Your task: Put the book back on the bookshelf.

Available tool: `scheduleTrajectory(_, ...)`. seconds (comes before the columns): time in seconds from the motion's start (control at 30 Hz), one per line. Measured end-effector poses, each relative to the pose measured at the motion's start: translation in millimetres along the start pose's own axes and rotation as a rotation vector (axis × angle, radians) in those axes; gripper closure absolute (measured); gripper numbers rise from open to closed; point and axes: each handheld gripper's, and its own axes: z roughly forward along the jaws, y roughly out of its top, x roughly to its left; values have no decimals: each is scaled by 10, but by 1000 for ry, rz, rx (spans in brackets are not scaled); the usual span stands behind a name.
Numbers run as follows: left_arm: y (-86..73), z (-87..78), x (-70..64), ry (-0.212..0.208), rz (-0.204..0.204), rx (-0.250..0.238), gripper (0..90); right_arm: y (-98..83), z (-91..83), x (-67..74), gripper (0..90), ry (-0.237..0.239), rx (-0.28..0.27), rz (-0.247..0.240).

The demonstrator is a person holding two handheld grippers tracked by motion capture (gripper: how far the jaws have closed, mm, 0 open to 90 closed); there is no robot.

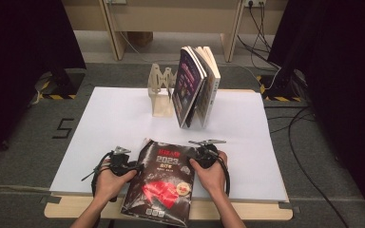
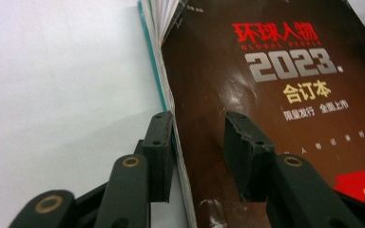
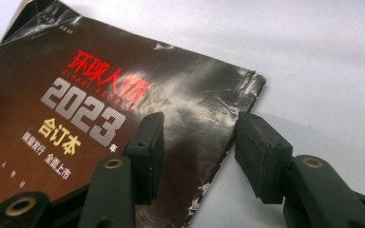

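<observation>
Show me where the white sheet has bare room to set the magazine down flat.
Free: the wide stretch left of the wooden rack, down to the left gripper; and the strip right of the standing books, out to the white sheet edge. Crowded: the rack and books at the back middle, and the front middle, where the magazine lies between both grippers.

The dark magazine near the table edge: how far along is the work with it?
Done: two books already lean beside the wooden rack. In hand: the left gripper and right gripper straddle opposite edges of the dark magazine, jaws open, not pressing. Left: gripping and lifting it, probably toward the rack.
</observation>
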Motion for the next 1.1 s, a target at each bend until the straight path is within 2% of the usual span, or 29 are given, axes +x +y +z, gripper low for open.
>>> scheduleTrajectory(0.1,-23,-19,-23,-17,2,9,631,37,24,-3,536,-16,3,-8)
scheduleTrajectory(0.17,-26,-18,-24,-23,11,9,634,62,39,-11,536,-17,5,0)
scheduleTrajectory(0.3,-7,-5,15,-38,12,8,644,100,40,-36,544,-10,16,-17)
scheduleTrajectory(0.37,2,2,23,-41,16,8,648,139,37,-88,549,-1,0,11)
scheduleTrajectory(0.43,7,9,13,-32,39,6,642,184,42,-124,549,-10,-11,16)
scheduleTrajectory(0.57,15,29,1,-16,109,-6,615,249,78,-150,545,-18,0,17)
scheduleTrajectory(0.7,27,40,1,-12,133,-12,609,280,136,-146,536,-17,8,18)
scheduleTrajectory(0.77,33,44,18,-19,145,-10,607,287,159,-139,531,-32,15,10)
scheduleTrajectory(0.83,31,48,36,-33,131,-10,610,286,161,-143,526,-24,11,25)
scheduleTrajectory(0.9,29,47,42,-34,137,-10,618,270,159,-154,539,-29,2,13)
scheduleTrajectory(1.0,33,49,34,-30,142,-8,620,269,162,-166,545,-23,-9,32)
scheduleTrajectory(1.1,41,50,36,-33,145,0,621,278,179,-169,545,-30,-16,28)
